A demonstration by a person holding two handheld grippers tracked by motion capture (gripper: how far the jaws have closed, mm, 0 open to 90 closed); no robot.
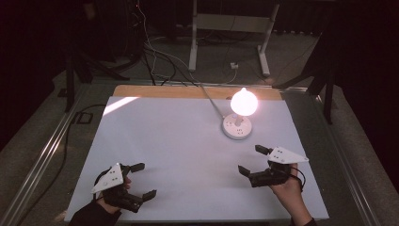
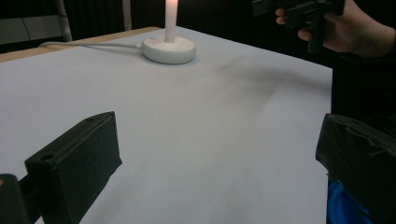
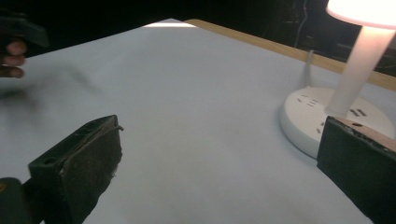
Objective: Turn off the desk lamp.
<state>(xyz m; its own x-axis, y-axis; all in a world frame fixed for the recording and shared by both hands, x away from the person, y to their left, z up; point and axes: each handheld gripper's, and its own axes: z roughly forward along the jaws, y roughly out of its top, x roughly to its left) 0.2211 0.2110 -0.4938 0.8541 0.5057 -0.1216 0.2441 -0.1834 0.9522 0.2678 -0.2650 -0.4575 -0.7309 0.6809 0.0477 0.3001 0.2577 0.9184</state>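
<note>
A lit lamp [image 1: 240, 115] stands on the white counter [image 1: 179, 155] toward its far edge, right of the middle — a glowing round shade [image 1: 244, 102] on a slim white stem [image 3: 357, 70], rising from a flat round base [image 1: 236, 127] that carries socket slots, with a cable [image 1: 209, 99] running off over the far edge. The right tool [image 1: 248, 160] is held just above the counter near the right edge, a little short of the base, its jaws spread wide and holding nothing; in the right gripper view the base lies just beyond the right-hand jaw. The left tool [image 1: 143, 180] sits near the counter's near left corner, well apart from the lamp, jaws equally wide and empty. The lamp is likely light but top-heavy, and the shade looks fragile and probably warm — so it is a poor place to pinch. The stem is stiff and narrow enough for the jaws, though smooth, so it may slip or tip under a push. The base looks the steadier hold, taken across its rim, with the cable's drag kept in mind.
</note>
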